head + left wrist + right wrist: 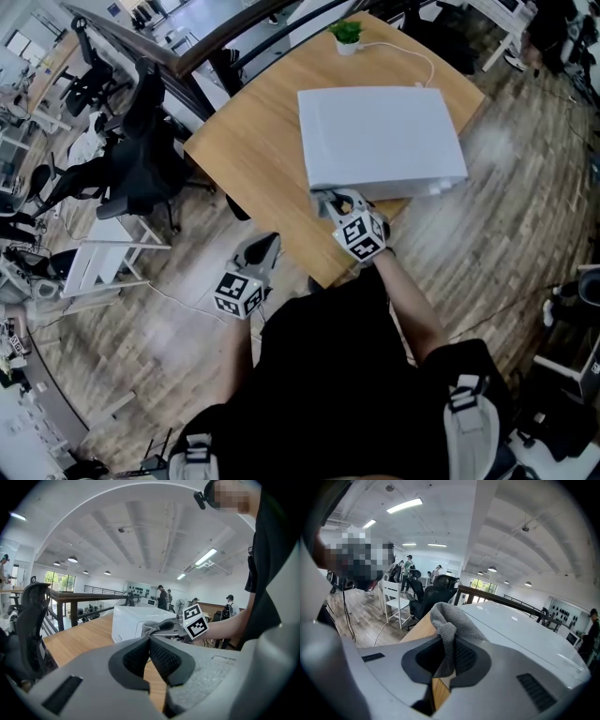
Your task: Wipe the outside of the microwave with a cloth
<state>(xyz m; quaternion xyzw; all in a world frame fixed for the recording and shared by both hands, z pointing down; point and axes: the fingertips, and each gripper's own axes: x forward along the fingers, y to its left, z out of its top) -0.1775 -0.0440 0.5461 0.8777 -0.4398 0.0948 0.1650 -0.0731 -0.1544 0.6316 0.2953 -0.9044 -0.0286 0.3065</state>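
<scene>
Closest to the camera is the person in black clothes (328,375), who holds one tool in each hand.

The left tool (268,247) hangs low by the near edge of the surface (248,141), out over the wood floor (506,244). Its two jaws are pressed together and there is nothing between them.

The right tool (332,199) is a bit farther out, over the surface. Its jaws are squeezed onto a gray cloth (449,620). Part of the cloth hangs down between the jaws and the rest sticks out past them in a soft bunch. The bunch sits right at the near side of the microwave (380,136), close to its left corner, and seems to touch it.

The microwave is a white box. It stands on the surface near the right edge, with its door shut.

Behind the microwave, at the far corner of the surface, is a little green plant (347,34) in a white pot. A white cord (410,54) runs from beside the pot to the back of the microwave.

To the left, on the floor, stand a black chair (141,159) and a white chair (98,258). Far off in the room, other people stand by more desks.
</scene>
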